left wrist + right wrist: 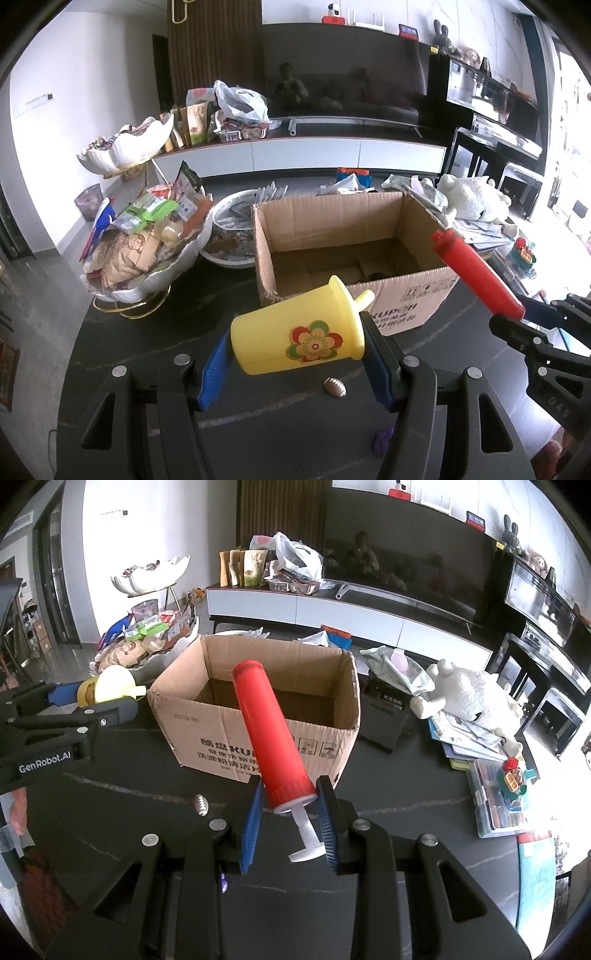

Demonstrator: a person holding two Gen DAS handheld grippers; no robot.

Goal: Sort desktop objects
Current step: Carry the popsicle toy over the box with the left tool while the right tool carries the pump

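here, a yellow toy cup [295, 338] is clamped sideways in the left gripper [295, 354], a red syringe toy [271, 738] in the right gripper [288, 823]; both are held just short of the open cardboard box [258, 709], the syringe's long axis pointed into it.

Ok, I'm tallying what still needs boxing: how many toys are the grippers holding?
2. The yellow cup is clamped sideways in the left gripper; the red syringe is in the right gripper, both near the cardboard box.
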